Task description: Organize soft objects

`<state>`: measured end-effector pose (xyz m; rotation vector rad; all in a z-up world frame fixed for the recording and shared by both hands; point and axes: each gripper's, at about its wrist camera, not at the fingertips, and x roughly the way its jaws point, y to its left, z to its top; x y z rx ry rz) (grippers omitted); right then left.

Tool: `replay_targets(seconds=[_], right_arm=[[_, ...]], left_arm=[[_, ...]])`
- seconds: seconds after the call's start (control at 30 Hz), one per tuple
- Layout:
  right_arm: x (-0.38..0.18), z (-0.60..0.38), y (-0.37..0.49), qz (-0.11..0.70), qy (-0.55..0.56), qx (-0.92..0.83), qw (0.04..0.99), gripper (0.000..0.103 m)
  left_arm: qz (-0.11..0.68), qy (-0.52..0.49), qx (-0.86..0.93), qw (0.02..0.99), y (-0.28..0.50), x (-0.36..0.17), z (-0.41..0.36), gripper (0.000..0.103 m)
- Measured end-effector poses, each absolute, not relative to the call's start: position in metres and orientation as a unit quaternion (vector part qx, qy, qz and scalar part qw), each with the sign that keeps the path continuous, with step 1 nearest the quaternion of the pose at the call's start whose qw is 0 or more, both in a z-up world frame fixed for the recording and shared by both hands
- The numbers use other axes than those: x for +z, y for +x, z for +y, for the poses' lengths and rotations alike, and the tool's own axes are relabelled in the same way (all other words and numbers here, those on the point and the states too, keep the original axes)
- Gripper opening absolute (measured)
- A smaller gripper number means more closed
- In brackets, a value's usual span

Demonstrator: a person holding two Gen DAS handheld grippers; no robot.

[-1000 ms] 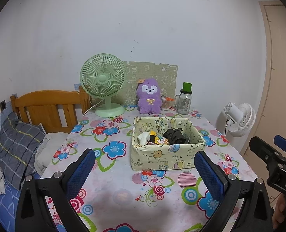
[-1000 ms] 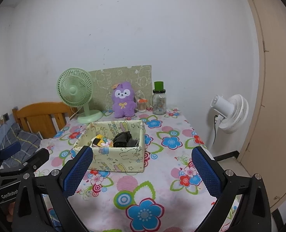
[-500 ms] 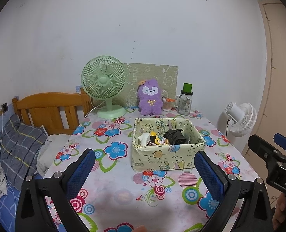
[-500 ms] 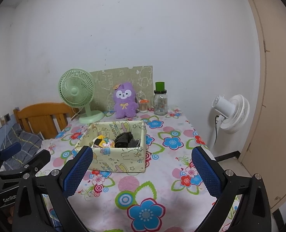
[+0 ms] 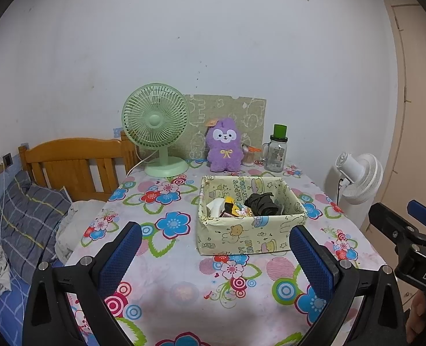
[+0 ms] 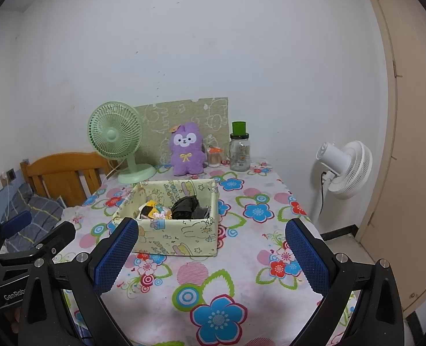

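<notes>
We hold the left gripper (image 5: 215, 252) and right gripper (image 6: 212, 246) above the near edge of the floral-cloth desk (image 6: 227, 282), fingers spread wide and empty. The soft items, among them a crumpled dark fabric piece (image 6: 185, 207), lie in the pale-yellow printed fabric box (image 6: 181, 235) at mid-desk. Risk: the box walls look thin and may collapse or slide when we reach in. The fluffy purple plush toy (image 5: 223, 149) stands just beside a glass jar with green lid (image 5: 276, 152), which a careless reach could topple.
</notes>
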<state>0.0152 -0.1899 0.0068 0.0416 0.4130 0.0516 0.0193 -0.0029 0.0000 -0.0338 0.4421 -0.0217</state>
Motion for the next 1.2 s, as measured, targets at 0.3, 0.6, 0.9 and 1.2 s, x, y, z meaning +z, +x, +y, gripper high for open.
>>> replay_targets(seconds=[0.3,0.6,0.9,1.2], right_arm=[[0.0083,-0.1905,0.0154,0.206,0.021,0.024,0.978,0.103],[0.0092,-0.1911,0.0166,0.209,0.022,0.023,0.977,0.103],[0.0095,-0.1921,0.0178,0.209,0.022,0.022,0.977,0.103],[0.009,-0.1927,0.0176,0.211,0.023,0.022,0.977,0.103]], left_arm=[[0.219,-0.015,-0.016,0.976,0.0202,-0.0006,-0.0049,0.103],[0.217,-0.012,-0.019,0.976,0.02,-0.0005,-0.0066,0.103],[0.218,-0.011,-0.021,0.976,0.0195,-0.0005,-0.0074,0.103],[0.219,-0.015,-0.013,0.976,0.0206,-0.0015,-0.0048,0.103]])
